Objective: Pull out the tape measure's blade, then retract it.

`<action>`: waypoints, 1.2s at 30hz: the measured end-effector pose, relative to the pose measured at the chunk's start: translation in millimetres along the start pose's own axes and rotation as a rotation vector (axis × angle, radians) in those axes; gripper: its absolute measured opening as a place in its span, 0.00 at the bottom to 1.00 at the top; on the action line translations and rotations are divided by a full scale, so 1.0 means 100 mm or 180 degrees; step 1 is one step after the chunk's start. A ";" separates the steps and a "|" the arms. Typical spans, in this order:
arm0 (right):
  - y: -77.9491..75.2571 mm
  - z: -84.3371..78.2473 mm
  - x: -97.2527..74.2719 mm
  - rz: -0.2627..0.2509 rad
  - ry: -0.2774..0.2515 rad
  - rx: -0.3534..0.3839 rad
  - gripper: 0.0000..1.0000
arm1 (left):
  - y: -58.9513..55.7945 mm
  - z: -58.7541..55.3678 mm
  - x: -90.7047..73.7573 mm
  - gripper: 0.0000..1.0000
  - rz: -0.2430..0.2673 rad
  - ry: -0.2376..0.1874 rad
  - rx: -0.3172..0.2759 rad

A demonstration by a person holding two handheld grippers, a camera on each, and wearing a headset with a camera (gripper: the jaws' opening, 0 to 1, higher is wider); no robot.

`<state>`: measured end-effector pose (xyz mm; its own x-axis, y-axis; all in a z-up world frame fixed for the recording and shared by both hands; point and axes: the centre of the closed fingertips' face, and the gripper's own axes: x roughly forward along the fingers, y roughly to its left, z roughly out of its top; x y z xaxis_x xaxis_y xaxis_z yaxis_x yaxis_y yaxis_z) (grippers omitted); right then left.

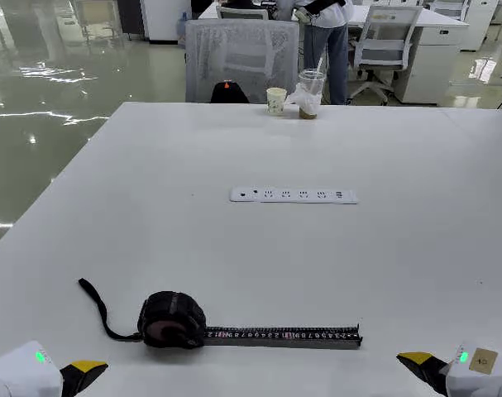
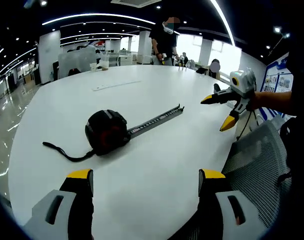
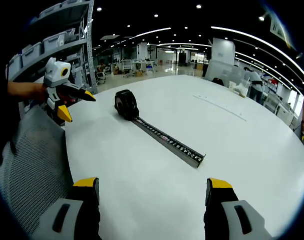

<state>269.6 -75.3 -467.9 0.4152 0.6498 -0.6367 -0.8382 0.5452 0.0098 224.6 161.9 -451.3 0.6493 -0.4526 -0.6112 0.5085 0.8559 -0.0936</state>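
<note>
A black tape measure (image 1: 172,319) with a reddish side lies on the white table (image 1: 317,149) near the front edge. Its blade (image 1: 284,336) is pulled out to the right, flat on the table. A black wrist strap (image 1: 98,308) trails to its left. In the left gripper view the tape measure (image 2: 107,131) lies ahead, with the blade (image 2: 157,119) reaching away. My left gripper (image 2: 144,181) is open and empty. My right gripper (image 3: 153,191) is open too, and the blade tip (image 3: 199,159) lies just beyond it. Both grippers (image 1: 85,370) (image 1: 420,364) hover at the bottom corners, apart from the tape.
A white power strip (image 1: 294,195) lies mid-table. A paper cup (image 1: 276,100) and a plastic cup (image 1: 310,91) stand at the far edge. Mesh chairs (image 1: 242,58) and a standing person (image 1: 325,41) are behind the table. Shelving (image 3: 51,45) stands off to one side.
</note>
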 end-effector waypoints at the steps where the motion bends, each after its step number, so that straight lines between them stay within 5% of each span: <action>1: 0.01 0.01 0.00 -0.0010 -0.0016 0.0011 0.88 | 0.00 0.00 0.00 0.84 0.0015 -0.0015 -0.0014; 17: 0.14 0.08 -0.05 -0.0215 -0.0187 0.0288 0.97 | -0.12 0.07 -0.07 0.91 0.0245 -0.0211 -0.0211; 36: 0.27 0.17 -0.10 -0.0328 -0.0328 0.0506 0.99 | -0.27 0.08 -0.07 0.99 0.0381 -0.0261 -0.0316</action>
<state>249.3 -58.0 -447.7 0.5365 0.6326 -0.5585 -0.7265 0.6830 0.0756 210.8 140.4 -438.6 0.7479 -0.3612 -0.5569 0.3689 0.9237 -0.1037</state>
